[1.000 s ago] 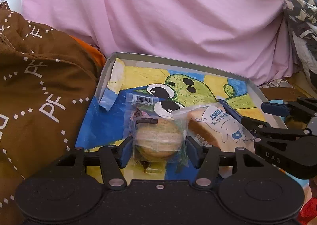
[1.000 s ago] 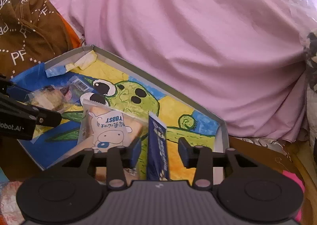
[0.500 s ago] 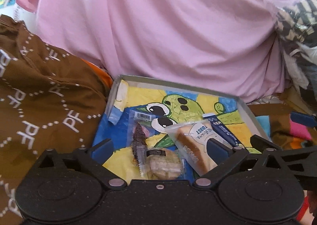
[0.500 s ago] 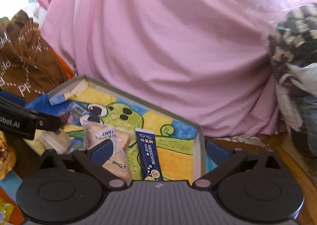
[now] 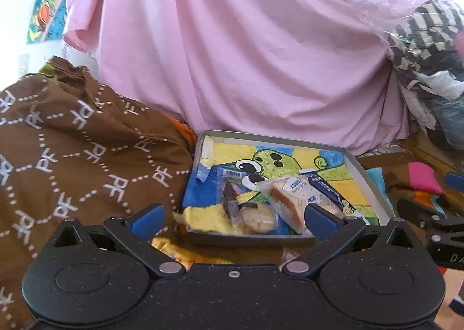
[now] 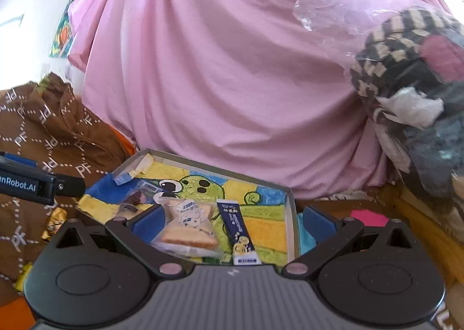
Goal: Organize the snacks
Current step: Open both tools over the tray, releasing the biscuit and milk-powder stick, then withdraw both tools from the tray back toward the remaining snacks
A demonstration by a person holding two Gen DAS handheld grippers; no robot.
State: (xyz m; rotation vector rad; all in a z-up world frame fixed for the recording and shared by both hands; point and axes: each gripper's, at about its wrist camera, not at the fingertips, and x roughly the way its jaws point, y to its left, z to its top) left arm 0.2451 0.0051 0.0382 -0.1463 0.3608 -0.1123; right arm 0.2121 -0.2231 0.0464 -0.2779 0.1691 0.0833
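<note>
Blue-padded fingers on both grippers now stand spread wide and hold nothing; 1 second ago the left gripper [image 5: 232, 216] was clamped on the round biscuit pack [image 5: 256, 221] and the right gripper [image 6: 232, 221] straddled the blue stick sachet [image 6: 236, 225]. Both have since pulled back and up, so the whole grey tray [image 5: 365, 176] shows in front of them. All 3 snacks lie inside the tray on its cartoon frog lining: the biscuit pack at the left, the toast packet [image 6: 188, 231] in the middle, the sachet to its right.

Pink draped cloth [image 5: 246, 54] fills the background, brown patterned fabric [image 5: 72, 156] crowds the tray's left side, and a checked bundle [image 6: 406, 68] sits to the right.

Gold wrappers [image 6: 55, 222] lie outside the tray, blurred. The left gripper's body hides the tray's near edge in part, and print on the packets is too soft to read.
</note>
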